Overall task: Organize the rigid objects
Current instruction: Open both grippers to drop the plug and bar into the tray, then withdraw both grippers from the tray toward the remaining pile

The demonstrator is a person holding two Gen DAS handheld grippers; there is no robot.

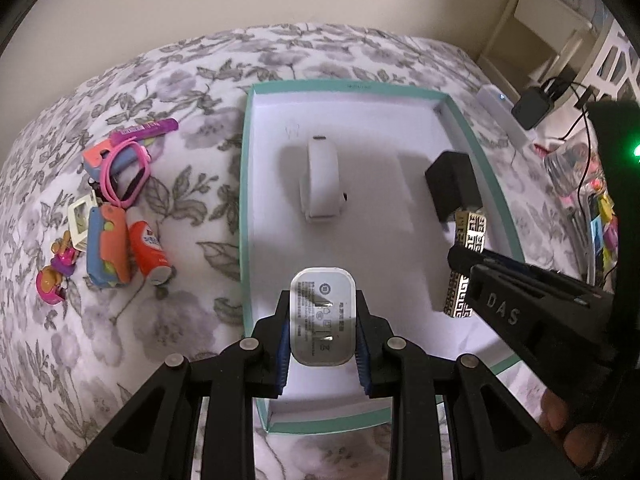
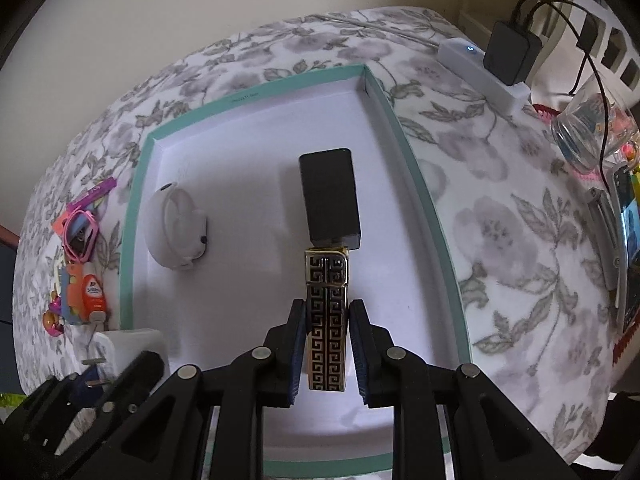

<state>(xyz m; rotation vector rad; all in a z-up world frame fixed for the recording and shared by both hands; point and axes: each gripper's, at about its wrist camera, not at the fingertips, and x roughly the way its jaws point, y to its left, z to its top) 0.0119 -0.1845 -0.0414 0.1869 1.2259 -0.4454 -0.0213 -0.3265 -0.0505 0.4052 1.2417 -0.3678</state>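
Blue pads on the left gripper (image 1: 323, 322) squeeze a white plug block (image 1: 322, 312) from both sides, so this gripper is clamped on it. The block hangs over the near end of the box (image 1: 246, 184), which has a green rim and a white floor. Its flat face with two small metal prongs looks up at the camera. It seems hard and smooth, and I think it is light. Smooth plastic can slip, so holding it by the two flat sides, as now, looks like the best way. The prongs should be left alone.

The right gripper (image 2: 328, 346) is clenched on a tall black and gold lighter (image 2: 326, 320). The pads press its two narrow sides near the middle. It looks like shiny metal, so it may be slippery and heavier than the plug. A hold low down, near the middle, should keep it from tipping. It hangs over the right part of the box, with its top just beside a black block (image 2: 330, 196) that stands inside the box.

A white round case (image 2: 174, 232) also lies in the box, on the left part of the floor, well apart from the black block.

Outside the box, on the flowery cloth (image 1: 192, 320), a small pile of bright toys (image 1: 112, 216) waits.
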